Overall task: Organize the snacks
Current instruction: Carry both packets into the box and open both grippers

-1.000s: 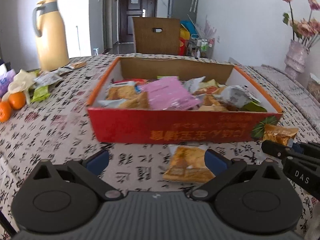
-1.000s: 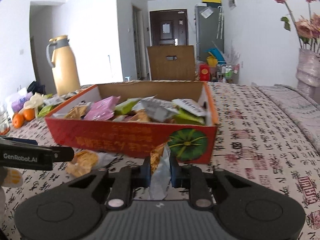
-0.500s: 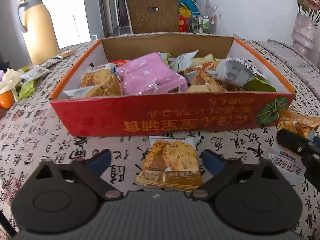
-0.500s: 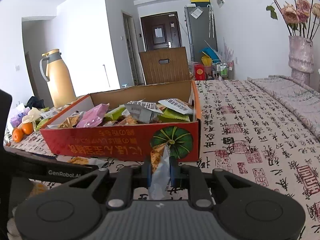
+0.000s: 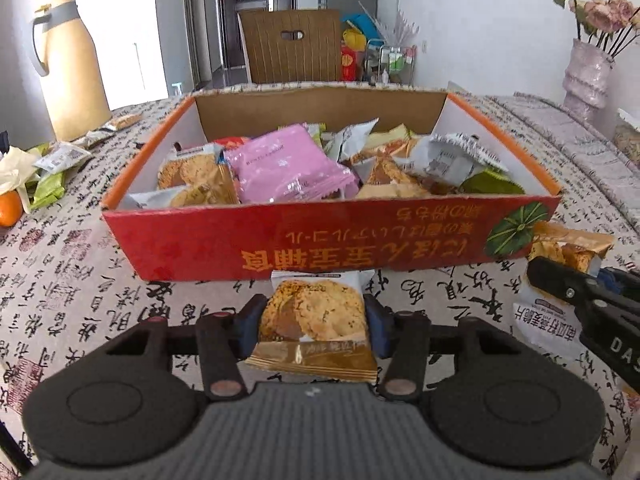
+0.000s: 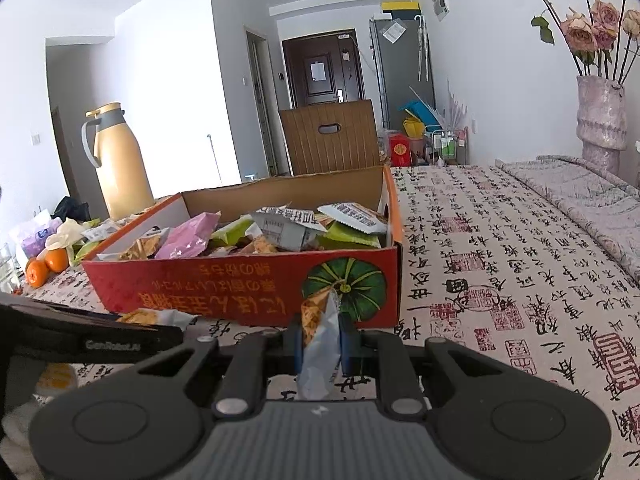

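Now closing: left gripper (image 5: 313,322), blue pads either side of a cookie packet (image 5: 314,322) lying flat on the tablecloth just in front of the red snack box (image 5: 320,236), pads at or nearly at its edges, contact not certain. Looks light, crinkly, slippery foil over a brittle biscuit; best pinched across the side seams, gently, to avoid crushing. Right gripper (image 6: 319,342) clamped on a second snack packet (image 6: 318,344), held edge-up before the same box, near its pumpkin picture (image 6: 344,290). Legible: "GenRobot.AI" on one gripper finger, "DAS" on the other; orange characters on the box front, upside down, unread.
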The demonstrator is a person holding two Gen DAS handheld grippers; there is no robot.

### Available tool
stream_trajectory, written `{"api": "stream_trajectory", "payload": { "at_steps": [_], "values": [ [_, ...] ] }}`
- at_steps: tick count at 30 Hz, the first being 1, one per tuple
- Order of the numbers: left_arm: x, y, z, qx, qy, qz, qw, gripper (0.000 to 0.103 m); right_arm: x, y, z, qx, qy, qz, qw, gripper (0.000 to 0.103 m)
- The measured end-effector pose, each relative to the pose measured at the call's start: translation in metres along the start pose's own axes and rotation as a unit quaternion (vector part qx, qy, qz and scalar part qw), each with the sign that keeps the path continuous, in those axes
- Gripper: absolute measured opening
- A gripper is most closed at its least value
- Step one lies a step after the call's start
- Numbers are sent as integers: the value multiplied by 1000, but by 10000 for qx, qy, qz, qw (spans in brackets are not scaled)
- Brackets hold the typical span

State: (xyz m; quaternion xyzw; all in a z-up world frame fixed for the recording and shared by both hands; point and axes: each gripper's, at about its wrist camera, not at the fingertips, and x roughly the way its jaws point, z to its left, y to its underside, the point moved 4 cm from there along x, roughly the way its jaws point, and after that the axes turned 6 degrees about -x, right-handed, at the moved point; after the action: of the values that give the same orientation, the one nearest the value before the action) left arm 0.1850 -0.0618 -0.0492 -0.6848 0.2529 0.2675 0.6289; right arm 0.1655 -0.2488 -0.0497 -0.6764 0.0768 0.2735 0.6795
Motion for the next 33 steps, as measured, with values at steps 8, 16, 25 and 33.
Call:
{"api": "stream_trajectory", "payload": {
  "at_steps": [8, 16, 25, 33],
  "values": [
    [-28, -14, 3, -41, 120, -419, 9990, 52, -14, -10, 6, -121, 27, -207, 9997, 16],
    [-47, -33, 9, -118, 150, -765, 9969, 52, -24, -29, 16, -230, 41, -450, 9987, 16],
    [-52, -57, 19, -217, 93, -1035, 9943, 52, -19, -55, 27, -360, 25, -665, 9971, 16],
    [-46, -82, 24, -288, 33, -1216, 9922, 52, -4, -79, 35, -435, -46, -768, 9961, 16]
  ]
}}
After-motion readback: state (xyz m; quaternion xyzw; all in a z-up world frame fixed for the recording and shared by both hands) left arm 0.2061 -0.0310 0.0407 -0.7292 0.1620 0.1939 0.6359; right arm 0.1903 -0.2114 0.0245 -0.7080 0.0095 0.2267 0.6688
